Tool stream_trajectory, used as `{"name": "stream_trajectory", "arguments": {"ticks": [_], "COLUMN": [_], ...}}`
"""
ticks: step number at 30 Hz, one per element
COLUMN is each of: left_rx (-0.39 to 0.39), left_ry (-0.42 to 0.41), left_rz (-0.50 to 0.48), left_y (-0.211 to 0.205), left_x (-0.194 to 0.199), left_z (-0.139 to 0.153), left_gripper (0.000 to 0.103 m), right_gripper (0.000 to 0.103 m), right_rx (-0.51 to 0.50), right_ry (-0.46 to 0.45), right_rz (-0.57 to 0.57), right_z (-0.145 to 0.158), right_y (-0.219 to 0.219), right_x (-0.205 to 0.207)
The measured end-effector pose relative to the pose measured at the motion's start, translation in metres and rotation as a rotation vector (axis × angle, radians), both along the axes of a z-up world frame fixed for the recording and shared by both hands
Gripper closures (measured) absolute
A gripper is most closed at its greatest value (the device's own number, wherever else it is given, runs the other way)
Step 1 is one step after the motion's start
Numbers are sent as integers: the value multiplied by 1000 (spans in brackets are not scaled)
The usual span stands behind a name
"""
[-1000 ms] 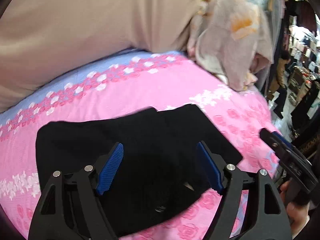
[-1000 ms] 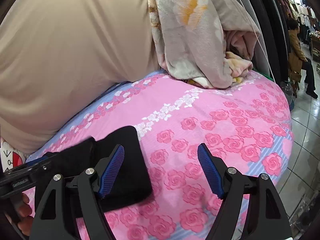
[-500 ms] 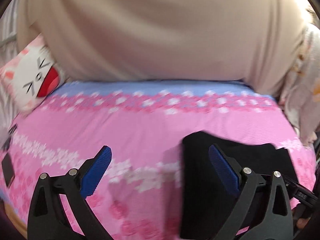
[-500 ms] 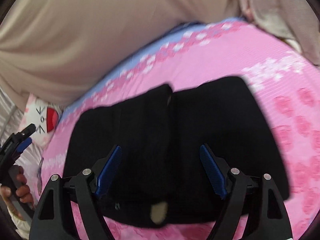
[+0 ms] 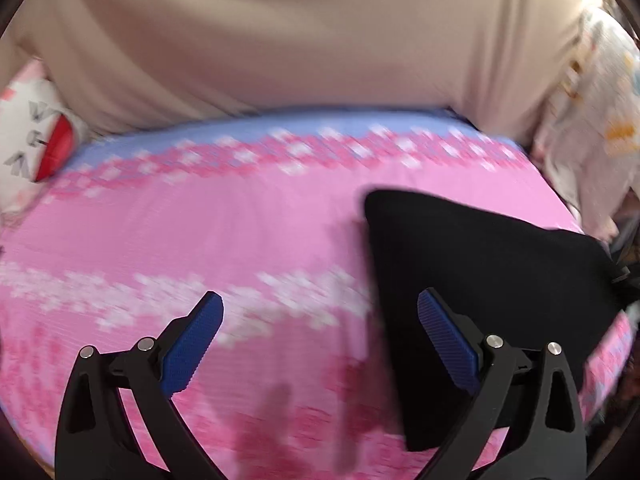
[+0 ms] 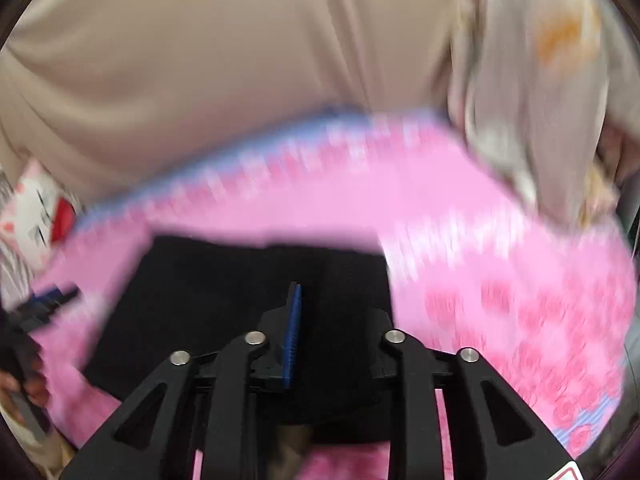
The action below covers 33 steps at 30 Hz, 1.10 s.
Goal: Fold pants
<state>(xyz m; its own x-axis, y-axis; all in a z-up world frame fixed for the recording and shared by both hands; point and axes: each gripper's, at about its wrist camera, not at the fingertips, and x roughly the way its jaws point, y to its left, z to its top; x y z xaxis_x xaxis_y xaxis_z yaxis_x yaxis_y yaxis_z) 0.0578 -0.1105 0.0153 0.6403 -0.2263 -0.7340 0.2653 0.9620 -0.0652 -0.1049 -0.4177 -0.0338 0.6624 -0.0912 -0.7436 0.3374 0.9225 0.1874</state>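
One pants [image 6: 248,300] bundle (black)

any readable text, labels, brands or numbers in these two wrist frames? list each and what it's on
No readable text in either view.
White cushion at the left edge: a cartoon cat face with whisker strokes and a red mouth, no lettering.
White sticker with a red edge at the bottom right corner of the right wrist view: cut off by the frame, unreadable.
Black pants, pink floral bedsheet, both claws: no visible labels; both frames are motion-blurred.
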Motion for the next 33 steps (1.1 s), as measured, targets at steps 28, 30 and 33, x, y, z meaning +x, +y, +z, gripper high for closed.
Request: {"name": "stream_trajectory", "arguments": {"ticks": [28,30,33], "left_rx": [-23,-2,12], "left_ry": [70,105,101], "left_rz": [-84,-101,-98], "left_y": [-18,-25,-23], "left_x": [-12,-12,-13], "left_z": [-13,-23,-21], "left_gripper": [5,5,5], "right_gripper": [70,67,54], "right_rx": [-133,27,62], "right_ry": [37,7,-133], "right_rz": [64,25,-44], "right_z": [-2,-21,10], "right_y": [11,-7,-15], "right_x": [-35,-44,-83]}}
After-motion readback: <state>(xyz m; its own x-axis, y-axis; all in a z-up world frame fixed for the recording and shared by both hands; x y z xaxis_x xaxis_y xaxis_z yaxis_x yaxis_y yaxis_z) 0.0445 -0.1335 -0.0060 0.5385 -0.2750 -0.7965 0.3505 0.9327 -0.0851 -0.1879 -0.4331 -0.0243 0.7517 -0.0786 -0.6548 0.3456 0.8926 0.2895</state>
